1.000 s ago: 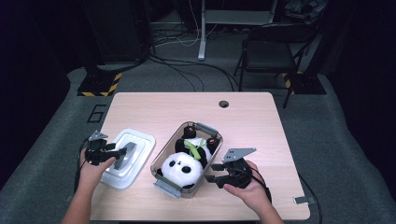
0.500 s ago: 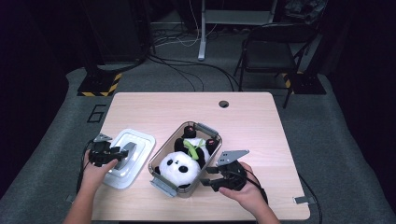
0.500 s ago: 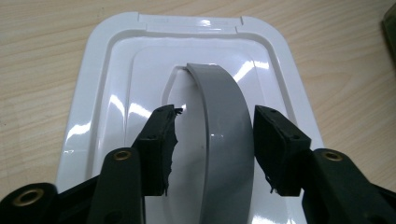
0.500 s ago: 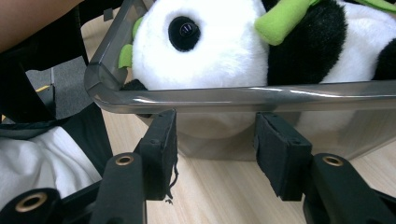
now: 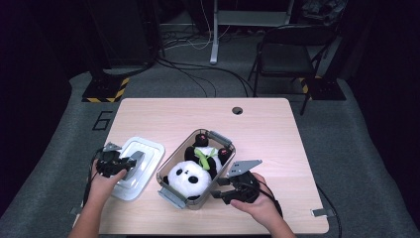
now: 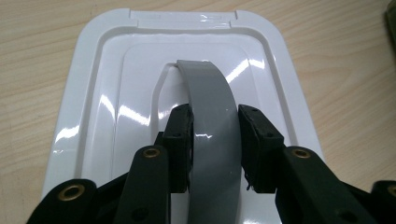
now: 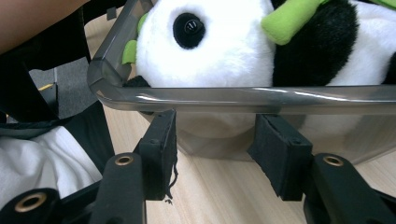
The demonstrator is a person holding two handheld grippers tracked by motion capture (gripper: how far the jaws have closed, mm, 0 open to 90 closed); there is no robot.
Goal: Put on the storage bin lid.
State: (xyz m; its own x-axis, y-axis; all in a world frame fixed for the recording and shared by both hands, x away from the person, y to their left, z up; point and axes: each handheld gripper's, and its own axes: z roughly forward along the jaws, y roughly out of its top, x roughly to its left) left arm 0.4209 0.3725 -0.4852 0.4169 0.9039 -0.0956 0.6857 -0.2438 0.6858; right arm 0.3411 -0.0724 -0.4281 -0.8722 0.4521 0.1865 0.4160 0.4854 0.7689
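A white lid [image 5: 148, 150] lies flat at the table's front left, with a grey arched handle [image 6: 208, 91] across its middle [image 6: 107, 93]. My left gripper [image 5: 130, 164] grips that handle, its pads [image 6: 181, 140] pressed against both sides [image 6: 215, 140]. Beside the lid stands a clear grey box [image 5: 219, 137] that holds a plush panda [image 5: 187, 176] with a green scarf. At the box's near right side, my right gripper [image 5: 217, 188] is open. Its jaws straddle a stretch of the box wall just under the rim [image 7: 233, 99], level with the panda's head [image 7: 224, 42], and its midpoint [image 7: 215, 140] is close to the wall.
The wooden table [image 5: 267, 134] has a round cable hole [image 5: 237, 110] near its far edge. Grey clips hang at both ends of the box. A black chair [image 5: 287, 54] and loose cables are on the floor beyond the table.
My right gripper has moved down and left along the box's side, toward its near corner. The left gripper has shifted slightly toward me along the lid's handle.
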